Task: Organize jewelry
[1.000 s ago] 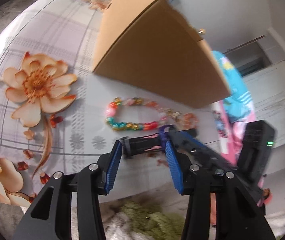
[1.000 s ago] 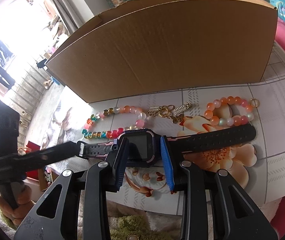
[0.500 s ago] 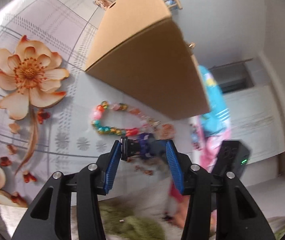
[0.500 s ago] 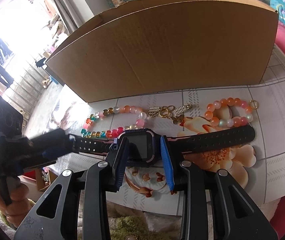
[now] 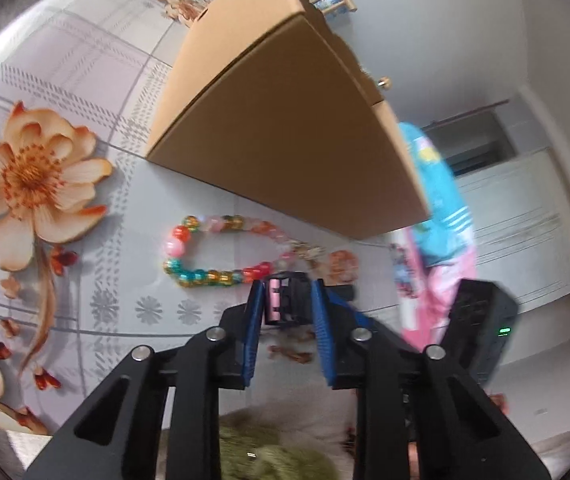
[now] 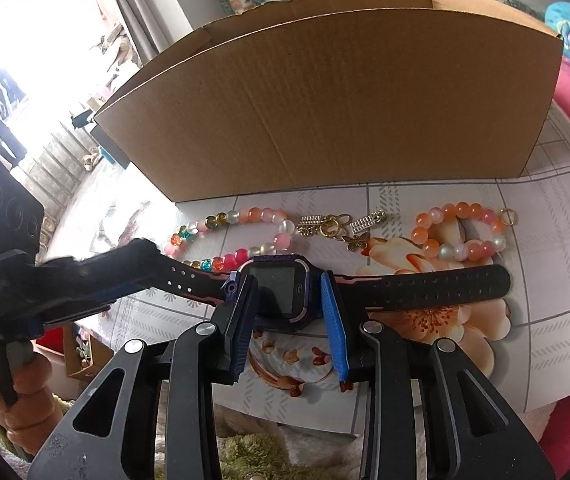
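Pinching the watch [image 6: 281,288]: right tool [image 6: 287,312] on its face, left tool [image 5: 287,300] (just closing) on the strap end.

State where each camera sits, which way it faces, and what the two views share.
Left wrist: on the left gripper, looking down along its fingers at the watch strap end clamped between them, jaws just closed; its own black fingers show.
Right wrist: on the right gripper, facing the cardboard box, shut on the watch body; the left gripper and a hand show at left.
Shared: the box, the multicoloured bead bracelet, the flowered tablecloth, the watch.
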The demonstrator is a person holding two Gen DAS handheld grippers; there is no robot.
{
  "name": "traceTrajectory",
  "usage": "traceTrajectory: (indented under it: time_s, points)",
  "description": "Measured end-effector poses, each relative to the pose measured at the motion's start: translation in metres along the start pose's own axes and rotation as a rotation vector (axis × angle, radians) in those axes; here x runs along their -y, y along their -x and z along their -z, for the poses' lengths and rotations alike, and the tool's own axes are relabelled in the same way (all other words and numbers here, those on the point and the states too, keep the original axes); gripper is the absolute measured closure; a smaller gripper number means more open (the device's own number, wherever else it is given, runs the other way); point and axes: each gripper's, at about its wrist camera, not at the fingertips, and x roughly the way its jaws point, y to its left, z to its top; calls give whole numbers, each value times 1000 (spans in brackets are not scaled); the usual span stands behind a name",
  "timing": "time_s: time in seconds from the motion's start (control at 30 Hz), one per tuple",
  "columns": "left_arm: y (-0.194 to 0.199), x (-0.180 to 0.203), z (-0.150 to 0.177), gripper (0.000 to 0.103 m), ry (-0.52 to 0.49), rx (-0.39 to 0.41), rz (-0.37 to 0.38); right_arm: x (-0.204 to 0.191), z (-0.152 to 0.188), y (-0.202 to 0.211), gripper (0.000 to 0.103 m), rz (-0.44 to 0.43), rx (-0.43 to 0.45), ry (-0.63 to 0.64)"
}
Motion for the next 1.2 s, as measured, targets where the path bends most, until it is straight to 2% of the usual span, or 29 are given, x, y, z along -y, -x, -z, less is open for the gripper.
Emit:
traceTrajectory:
  time_s: [0.13, 0.2, 0.33, 0.4, 0.43, 0.57, 0.7, 0.9, 1.0, 1.13, 1.2]
  points:
    - [-13, 8, 1, 85, -59, -5, -124, -1, 0, 1, 72, -1, 2, 3]
    - [-19, 14, 3, 91, -109, -8, -206, -2, 1, 1, 72, 0, 4, 5]
    - [-23, 26, 10, 93, -219, 0, -320, 2, 2, 4, 71, -17, 3, 2]
    - [-27, 37, 15, 93, -294, 7, -388, 6, 2, 11, 66, -34, 20, 4]
    - [-29, 41, 18, 93, -325, 10, -417, 9, 3, 16, 61, -32, 34, 6]
    - [-37, 44, 25, 93, -388, 2, -489, 32, 6, 38, 49, -4, 65, -26]
    - [-45, 46, 28, 93, -408, -9, -520, 61, 4, 52, 44, 94, 89, -73]
    - [-53, 49, 30, 93, -420, -9, -528, 83, -5, 41, 43, 156, 66, -122]
    - [-49, 49, 31, 93, -427, -5, -532, 86, -10, 30, 39, 153, 50, -111]
    - [-49, 48, 31, 93, -418, -5, -527, 90, -11, 20, 32, 64, 8, -123]
    - [-49, 48, 31, 93, -414, -4, -523, 94, -12, 21, 32, 36, 0, -138]
